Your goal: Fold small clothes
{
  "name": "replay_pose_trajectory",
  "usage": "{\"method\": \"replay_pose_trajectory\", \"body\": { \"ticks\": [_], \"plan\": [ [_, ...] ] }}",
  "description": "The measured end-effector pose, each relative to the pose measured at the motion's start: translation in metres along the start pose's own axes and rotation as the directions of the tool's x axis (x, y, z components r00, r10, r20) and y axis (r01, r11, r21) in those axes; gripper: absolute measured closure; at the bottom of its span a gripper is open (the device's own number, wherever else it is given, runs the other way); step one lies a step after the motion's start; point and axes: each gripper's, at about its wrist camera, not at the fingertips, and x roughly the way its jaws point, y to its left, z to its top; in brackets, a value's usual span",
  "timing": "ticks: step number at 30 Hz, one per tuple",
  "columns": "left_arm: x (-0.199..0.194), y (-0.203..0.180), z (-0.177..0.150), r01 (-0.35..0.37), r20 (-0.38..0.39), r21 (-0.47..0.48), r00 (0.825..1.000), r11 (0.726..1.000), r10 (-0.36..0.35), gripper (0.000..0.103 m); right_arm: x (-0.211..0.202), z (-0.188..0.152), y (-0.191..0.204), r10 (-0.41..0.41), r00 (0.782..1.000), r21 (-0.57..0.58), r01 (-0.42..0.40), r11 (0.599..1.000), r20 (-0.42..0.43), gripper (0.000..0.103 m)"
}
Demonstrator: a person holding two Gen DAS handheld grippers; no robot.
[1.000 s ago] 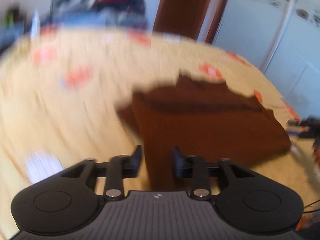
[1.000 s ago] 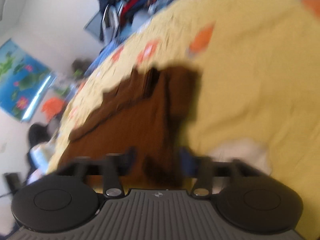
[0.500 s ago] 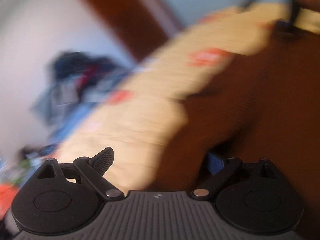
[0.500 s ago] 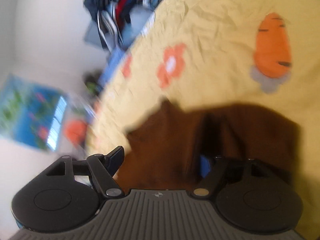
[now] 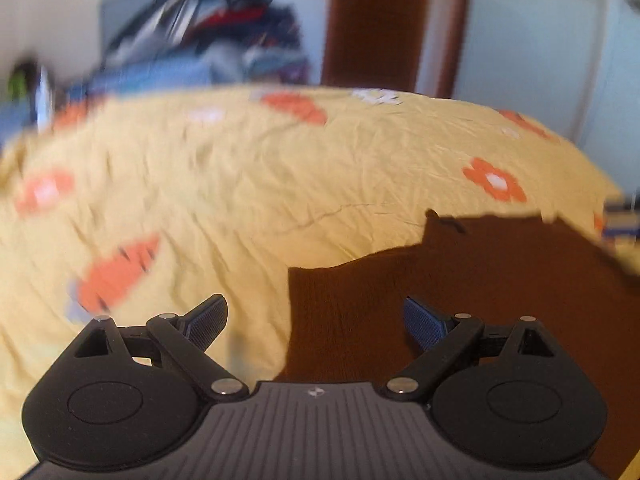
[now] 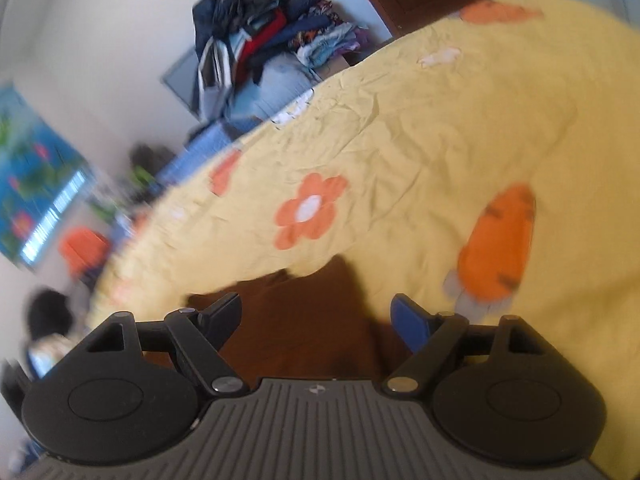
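Note:
A dark brown garment (image 5: 480, 280) lies flat on the yellow bed cover (image 5: 280, 168). In the left wrist view its left edge runs between the fingers of my left gripper (image 5: 316, 318), which stands wide open above it with nothing pressed between the pads. In the right wrist view the brown garment (image 6: 316, 320) fills the low middle, under my right gripper (image 6: 316, 314). That gripper's jaws are opening, and the cloth lies below them, not pinched.
The bed cover (image 6: 420, 140) carries orange flowers and carrots. A heap of clothes (image 6: 260, 36) sits beyond the bed's far side. A brown door (image 5: 376, 24) and a white wardrobe (image 5: 552, 40) stand behind. A person's dark hair (image 6: 50, 312) shows at the far left.
Both grippers let go of the brown garment and opened wide. The left one swung across the bed and now hangs over the garment's left edge; the garment lies flat.

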Motion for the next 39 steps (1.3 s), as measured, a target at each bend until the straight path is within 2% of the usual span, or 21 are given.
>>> {"method": "replay_pose_trajectory", "body": {
  "ticks": [3,4,5,7,9,10,12,15,17,20,23,25,26,27,29,32,34,35,36,37,39],
  "plan": [
    [0.028,0.014,0.013,0.059,-0.087,-0.191,0.993,0.98,-0.076,0.011,0.026,0.011,-0.001,-0.084,0.996,-0.075,0.081,0.994,-0.036,0.027],
    [0.03,0.01,0.017,0.054,-0.085,-0.184,0.994,0.981,-0.07,0.024,0.035,0.012,0.001,-0.088,0.995,-0.092,0.082,0.992,-0.056,0.029],
    [0.034,0.005,0.023,0.065,-0.106,-0.17,0.991,0.983,-0.084,0.05,0.046,0.013,0.004,-0.084,0.993,-0.106,0.075,0.992,-0.081,0.034],
    [0.041,-0.008,0.03,0.08,-0.142,-0.136,0.985,0.987,-0.1,0.063,0.061,0.011,0.011,-0.088,0.993,-0.163,0.073,0.984,-0.083,0.041],
    [0.043,-0.022,0.032,0.064,-0.146,-0.05,0.987,0.997,-0.071,0.087,0.069,0.008,0.02,-0.064,0.99,-0.201,0.038,0.979,-0.128,0.087],
    [0.042,-0.029,0.033,0.038,-0.134,-0.012,0.99,0.999,-0.039,0.094,0.072,0.007,0.021,-0.048,0.988,-0.204,0.017,0.979,-0.148,0.086],
    [0.031,-0.033,0.037,0.025,-0.072,0.011,0.997,1.0,-0.025,0.095,0.058,0.004,0.027,-0.027,0.992,-0.234,-0.002,0.972,-0.121,0.087],
    [0.014,-0.038,0.044,0.029,0.008,0.029,1.0,0.999,-0.03,0.095,0.024,0.014,0.025,0.02,1.0,-0.208,-0.023,0.978,-0.014,0.088],
    [0.023,-0.042,0.045,-0.004,0.006,0.051,1.0,0.999,0.004,0.095,0.014,0.019,0.017,-0.016,0.999,-0.205,0.022,0.978,0.031,0.088],
    [0.056,-0.05,0.035,-0.083,-0.053,0.095,0.995,0.992,0.089,0.094,0.032,0.016,-0.001,-0.097,0.995,-0.179,0.095,0.979,-0.004,0.088],
    [0.05,-0.055,0.028,-0.119,-0.017,0.108,0.992,0.987,0.122,0.088,0.045,0.004,-0.004,-0.104,0.995,-0.158,0.103,0.982,-0.001,0.083],
    [0.031,-0.054,0.029,-0.148,-0.01,0.105,0.989,0.983,0.15,0.079,0.039,0.003,0.001,-0.108,0.994,-0.133,0.107,0.985,-0.003,0.06],
    [0.016,-0.055,0.026,-0.168,0.027,0.102,0.986,0.98,0.166,0.073,0.031,0.003,0.005,-0.108,0.994,-0.134,0.108,0.985,0.01,0.041],
    [0.002,-0.056,0.022,-0.179,0.069,0.085,0.982,0.98,0.174,0.068,0.016,-0.001,0.011,-0.107,0.993,-0.146,0.114,0.983,0.059,0.039],
    [-0.017,-0.064,0.013,-0.135,0.119,0.047,0.984,0.99,0.129,0.021,-0.011,-0.01,0.027,-0.084,0.985,-0.177,0.11,0.978,0.151,0.037],
    [-0.004,-0.093,-0.001,-0.08,0.074,0.109,0.995,0.991,0.072,0.018,-0.01,-0.027,0.059,-0.041,0.992,-0.262,0.07,0.962,0.116,0.032],
    [0.021,-0.105,-0.013,-0.106,0.001,0.164,0.994,0.981,0.108,0.017,0.012,-0.043,0.074,-0.116,0.989,-0.355,0.14,0.924,0.088,0.031],
    [0.031,-0.103,-0.021,-0.121,0.008,0.178,0.993,0.977,0.121,0.013,0.025,-0.05,0.074,-0.182,0.98,-0.395,0.2,0.897,0.082,0.031],
    [0.031,-0.098,-0.028,-0.122,0.069,0.178,0.991,0.976,0.111,0.011,0.035,-0.056,0.068,-0.256,0.964,-0.418,0.265,0.869,0.079,0.031],
    [0.03,-0.092,-0.031,-0.1,0.076,0.166,0.993,0.981,0.089,0.011,0.034,-0.064,0.057,-0.267,0.953,-0.448,0.303,0.841,0.142,0.03],
    [0.03,-0.09,-0.03,-0.096,0.068,0.157,0.994,0.983,0.086,0.011,0.018,-0.055,0.034,-0.188,0.972,-0.357,0.227,0.906,0.141,0.036]
  ]
}}
